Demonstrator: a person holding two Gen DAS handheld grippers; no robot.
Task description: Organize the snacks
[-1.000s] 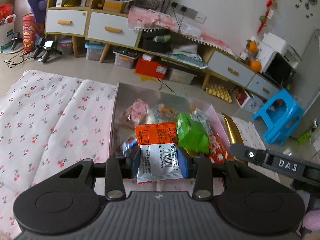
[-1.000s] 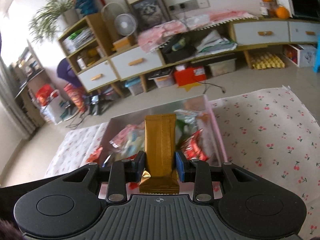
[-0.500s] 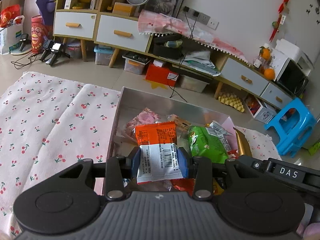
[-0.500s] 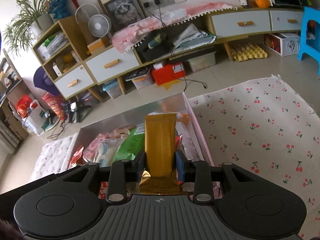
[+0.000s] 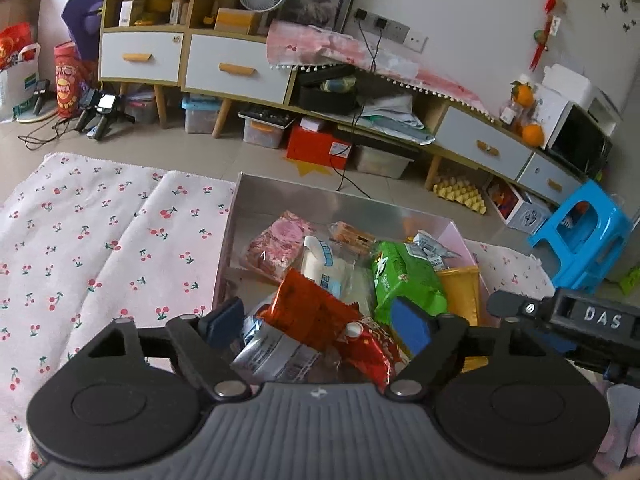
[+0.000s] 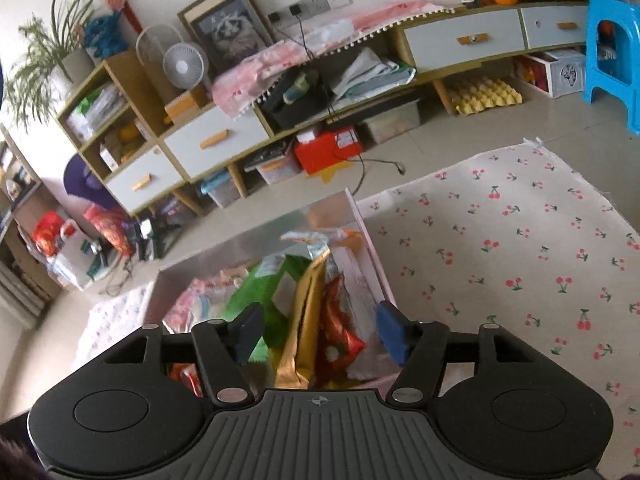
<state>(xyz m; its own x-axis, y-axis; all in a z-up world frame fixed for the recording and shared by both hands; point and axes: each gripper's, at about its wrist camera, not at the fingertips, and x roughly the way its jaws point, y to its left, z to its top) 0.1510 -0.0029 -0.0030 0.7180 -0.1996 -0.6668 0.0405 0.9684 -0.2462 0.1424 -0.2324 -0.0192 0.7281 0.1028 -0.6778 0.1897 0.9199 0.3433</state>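
Note:
A pink box with a silver lining [image 5: 288,196] sits on the cherry-print cloth and holds several snack packs. My left gripper [image 5: 318,320] is open above its near end. The orange and silver packet [image 5: 296,328] lies loose between the jaws on the pile, beside a green bag [image 5: 404,276] and a red packet [image 5: 372,348]. My right gripper [image 6: 320,332] is open over the same box [image 6: 360,216]. The gold bar [image 6: 302,320] stands tilted in the box between its jaws, free of the pads. The gold bar also shows in the left wrist view [image 5: 460,292].
The cherry-print cloth [image 5: 100,240] spreads left of the box and, in the right wrist view, to the right [image 6: 520,260]. The right gripper's body [image 5: 580,320] reaches in at the right. A blue stool [image 5: 580,236] and low cabinets [image 5: 236,68] stand beyond.
Both grippers opened. The left let go of the orange and silver packet, the right let go of the gold bar; both now rest in the box.

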